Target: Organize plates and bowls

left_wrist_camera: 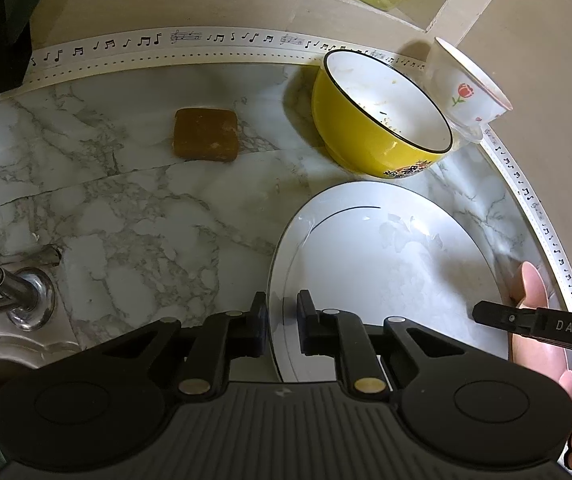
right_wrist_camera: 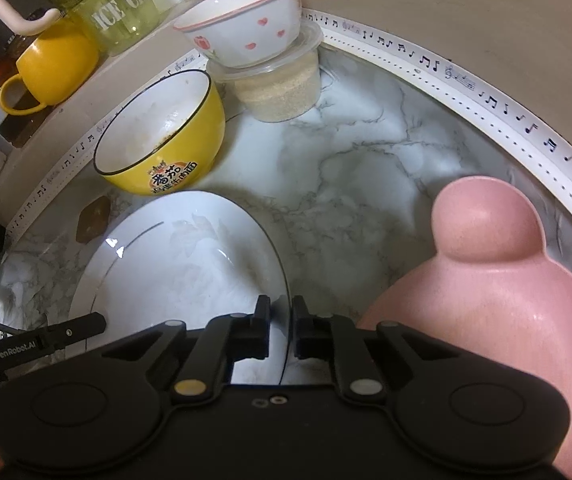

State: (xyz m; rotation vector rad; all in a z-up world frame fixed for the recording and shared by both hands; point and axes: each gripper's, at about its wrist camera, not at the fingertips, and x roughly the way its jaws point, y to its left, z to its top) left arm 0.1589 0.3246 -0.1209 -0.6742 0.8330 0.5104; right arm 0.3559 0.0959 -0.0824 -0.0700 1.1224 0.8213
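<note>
Both grippers pinch white plate (left_wrist_camera: 386, 264) near counter's (left_wrist_camera: 125, 208) front edge: left gripper (left_wrist_camera: 281, 320) on its left rim, right gripper (right_wrist_camera: 281, 330) on its right. Risk: thin glazed rim slips w/ uneven lift, knocking yellow bowl (right_wrist_camera: 161, 140) just behind or pink dish (right_wrist_camera: 506, 280) beside.

A white plate (left_wrist_camera: 386, 264) with a thin dark ring sits on the grey-veined marble table (left_wrist_camera: 125, 208), near a yellow bowl (left_wrist_camera: 370, 120), a heart-dotted white bowl (right_wrist_camera: 245, 28) and a pink dish (right_wrist_camera: 486, 280).
</note>
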